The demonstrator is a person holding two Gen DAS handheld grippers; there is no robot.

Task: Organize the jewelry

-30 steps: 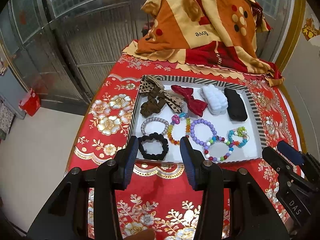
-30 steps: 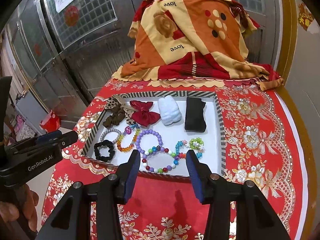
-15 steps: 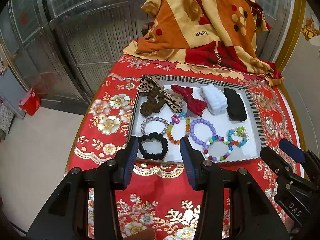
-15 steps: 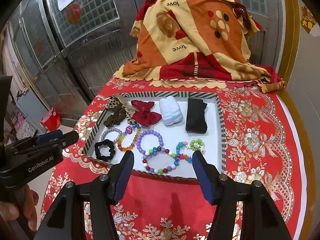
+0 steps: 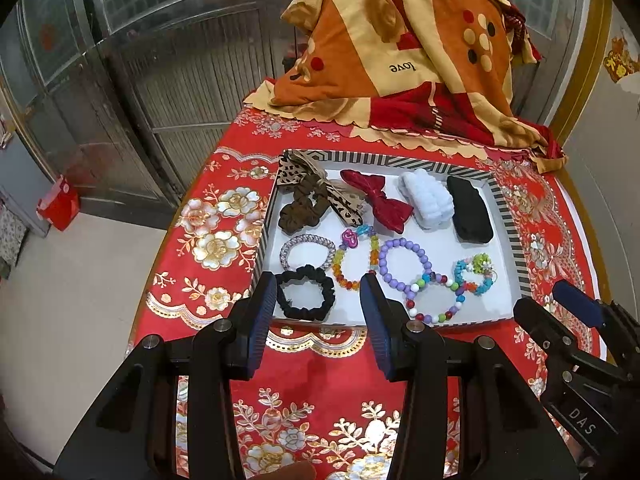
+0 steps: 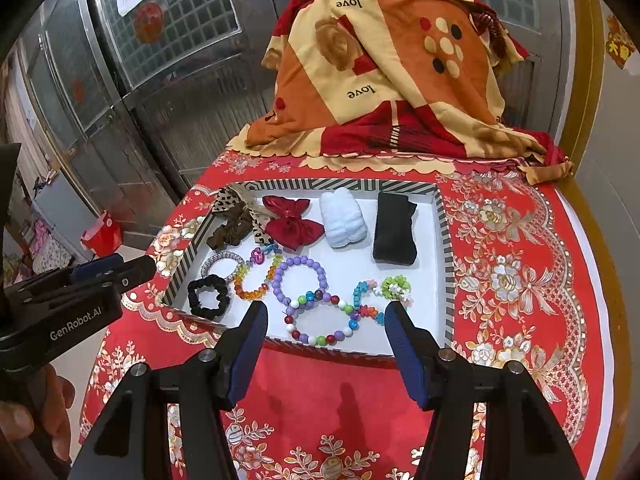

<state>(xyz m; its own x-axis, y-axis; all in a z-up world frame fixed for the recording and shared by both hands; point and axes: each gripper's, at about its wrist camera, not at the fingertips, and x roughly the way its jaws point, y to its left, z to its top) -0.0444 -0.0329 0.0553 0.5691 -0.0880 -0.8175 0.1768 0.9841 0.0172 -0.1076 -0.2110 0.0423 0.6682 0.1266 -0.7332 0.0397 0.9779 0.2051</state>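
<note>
jewelry spread over a red floral tablecloth (image 6: 520,280) scene, biggest first: orange "love" blanket (image 6: 384,68) heaped at the far end, then a striped-rim tray (image 6: 444,216) lying lengthwise across the table, long axis left to right.

inside the tray, back row of bigger pieces: leopard bow (image 5: 296,170), brown scrunchie (image 5: 298,210), red bow (image 5: 378,200), white fluffy clip (image 5: 426,198), black clip (image 5: 468,210), the last two lying with long axes running away from the cameras.

front row of smaller rings, lying flat: black scrunchie (image 5: 306,292), silver bracelet (image 5: 308,248), rainbow crystal bracelet (image 5: 356,258), purple bead bracelet (image 5: 404,266), multicolour bead bracelet (image 6: 320,320), turquoise-and-green bracelet (image 6: 384,294).

left gripper (image 5: 318,312) released, jaws apart, empty, hovering just short of the near tray rim; black scrunchie framed straight ahead between the jaws, slightly left of centre. right gripper (image 6: 324,338) likewise released and empty, spread wider, above the near rim with the multicolour bead bracelet dead ahead and a little below.

judged nearest reach: left for the black scrunchie, right for the multicolour beads. round loops, so no real pointing direction; likely easiest pinched across one side of the ring from above. overlapping beads at the purple-multicolour junction could drag a neighbour along.
</note>
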